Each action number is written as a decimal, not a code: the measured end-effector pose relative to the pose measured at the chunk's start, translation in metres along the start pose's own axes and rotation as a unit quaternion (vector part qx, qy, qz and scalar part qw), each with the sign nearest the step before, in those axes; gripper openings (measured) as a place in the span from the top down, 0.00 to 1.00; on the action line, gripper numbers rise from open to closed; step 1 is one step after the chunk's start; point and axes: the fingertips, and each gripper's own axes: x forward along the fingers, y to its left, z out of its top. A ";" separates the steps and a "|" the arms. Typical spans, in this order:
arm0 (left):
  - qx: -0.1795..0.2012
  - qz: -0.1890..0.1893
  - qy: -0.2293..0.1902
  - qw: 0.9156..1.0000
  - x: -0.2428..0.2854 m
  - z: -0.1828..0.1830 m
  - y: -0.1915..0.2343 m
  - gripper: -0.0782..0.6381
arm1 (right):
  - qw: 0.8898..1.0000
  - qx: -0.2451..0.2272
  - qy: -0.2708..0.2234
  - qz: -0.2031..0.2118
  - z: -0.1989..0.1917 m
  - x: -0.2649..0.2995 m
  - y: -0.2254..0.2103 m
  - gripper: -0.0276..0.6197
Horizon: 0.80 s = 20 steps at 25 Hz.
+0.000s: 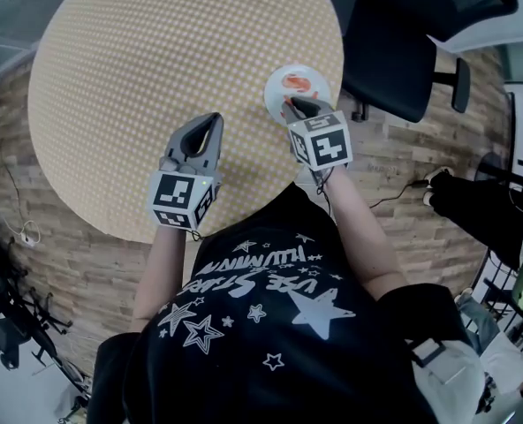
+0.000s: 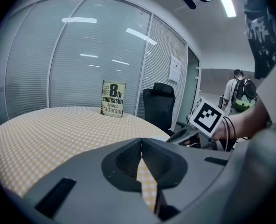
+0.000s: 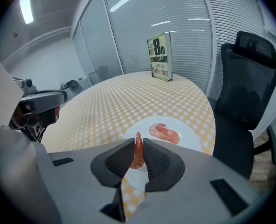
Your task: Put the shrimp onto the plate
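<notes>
Shrimp [image 3: 138, 155], slim pink-orange, pinched upright in right gripper [image 3: 137, 146], above near rim of round white plate [image 3: 192, 135] holding second shrimp [image 3: 165, 133]. Lower, then part jaws gently. Left gripper [image 2: 141, 146] closed, empty.

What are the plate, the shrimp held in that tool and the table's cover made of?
Plate: smooth plain white, ceramic or plastic, can't tell which. Shrimp in the right tool: glossy pink-orange and stiffly upright, possibly a plastic model, maybe real. Table cover: matte yellow-and-white check, looks like cloth.
</notes>
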 end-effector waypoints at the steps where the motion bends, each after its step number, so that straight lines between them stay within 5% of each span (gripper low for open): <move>1: 0.000 0.001 0.001 1.000 0.000 -0.001 0.001 0.88 | 1.000 -0.001 0.005 -0.003 -0.001 0.003 0.000 0.86; 11: -0.006 0.000 -0.005 1.000 -0.002 -0.003 -0.005 0.88 | 0.998 -0.013 0.036 -0.046 -0.009 0.016 -0.005 0.86; 20: -0.002 -0.004 -0.005 1.000 -0.003 -0.005 -0.013 0.88 | 0.999 -0.005 0.025 -0.044 -0.010 0.021 -0.007 0.86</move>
